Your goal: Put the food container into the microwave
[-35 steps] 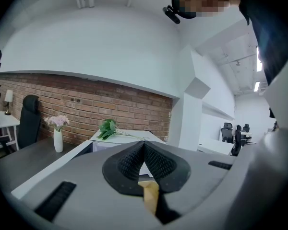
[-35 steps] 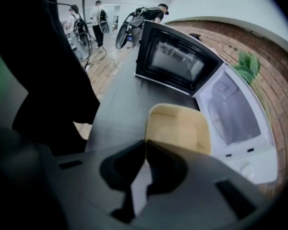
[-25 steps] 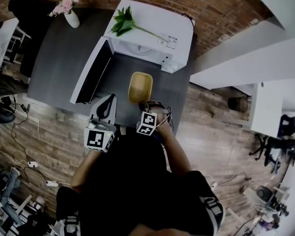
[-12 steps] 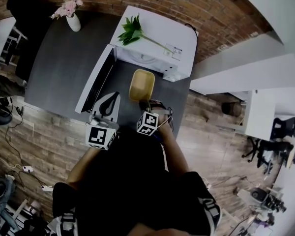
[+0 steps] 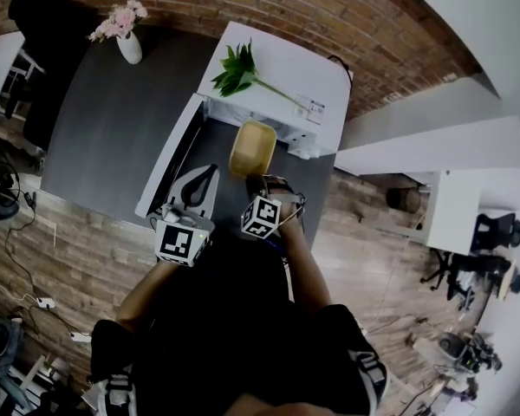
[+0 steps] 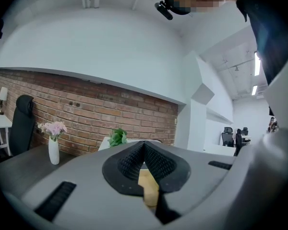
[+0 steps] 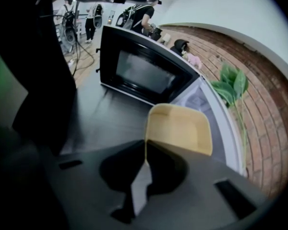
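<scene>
Your right tool (image 5: 254, 178) is clenched on the near rim of the yellow food container (image 5: 251, 148). In the right gripper view its two jaws pinch that rim (image 7: 146, 150) and the container (image 7: 180, 128) sticks straight out beyond them, open side up.

Your right forearm (image 5: 302, 254) runs forward from your body, with the tool's marker cube facing up and the tool aimed at the white microwave (image 5: 316, 74). The container sits at the microwave's open front, with its far end at the mouth of the cavity. From these views you cannot tell whether it has crossed the threshold. The dark counter (image 5: 104, 137) lies beneath it.

The microwave door (image 5: 166, 159) is swung fully open toward your left, and its black window shows in the right gripper view (image 7: 144, 71).

Your left tool (image 5: 203, 175) is closed and empty. In the left gripper view the ribbed pads (image 6: 129, 163) meet at their tips, and only a sliver of the yellow container shows through the gap behind them. Your left arm comes in bent from the lower left, and the tool points forward just beside the edge of the open door, apart from the container.

A leafy sprig (image 5: 238, 69) lies on top of the microwave. A white vase of pink flowers (image 5: 126, 37) stands well away at the back of the counter.
</scene>
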### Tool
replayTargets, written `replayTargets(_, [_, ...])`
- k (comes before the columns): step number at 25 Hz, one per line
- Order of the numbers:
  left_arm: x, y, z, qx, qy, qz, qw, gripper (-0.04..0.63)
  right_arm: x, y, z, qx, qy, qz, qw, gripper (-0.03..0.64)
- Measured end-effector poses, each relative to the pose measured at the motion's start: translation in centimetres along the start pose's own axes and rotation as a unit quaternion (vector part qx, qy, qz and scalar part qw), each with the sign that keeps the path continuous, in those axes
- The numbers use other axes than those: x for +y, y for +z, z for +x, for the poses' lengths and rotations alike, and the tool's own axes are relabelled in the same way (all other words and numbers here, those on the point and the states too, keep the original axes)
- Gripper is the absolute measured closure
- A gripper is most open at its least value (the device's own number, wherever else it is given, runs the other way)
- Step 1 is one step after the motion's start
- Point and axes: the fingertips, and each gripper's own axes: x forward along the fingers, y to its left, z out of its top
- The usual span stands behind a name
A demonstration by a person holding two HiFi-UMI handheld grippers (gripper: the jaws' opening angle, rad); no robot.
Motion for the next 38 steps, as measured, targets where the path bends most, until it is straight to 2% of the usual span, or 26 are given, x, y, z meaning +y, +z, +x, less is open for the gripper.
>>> replayTargets(20, [1.9,-0.5,3.7,0.012,-0.001,-0.015,0.9998,0.563,-5.6,-1.2,7.5,0.026,0.007,0.009,1.000,0.581])
replayTargets(31, [2.4,-1.3,5.0,0.025,-0.008,-0.021,0.9994,0.563,-8.7,-1.4,11.0,0.037,0.008,0.042,0.998,0.581])
replayTargets(38, [2.8,-1.8,5.6,0.032,-0.008,-0.031,0.9990,0.563,-10.7,-1.9,12.3,0.039,-0.012,0.051,0.998,0.581])
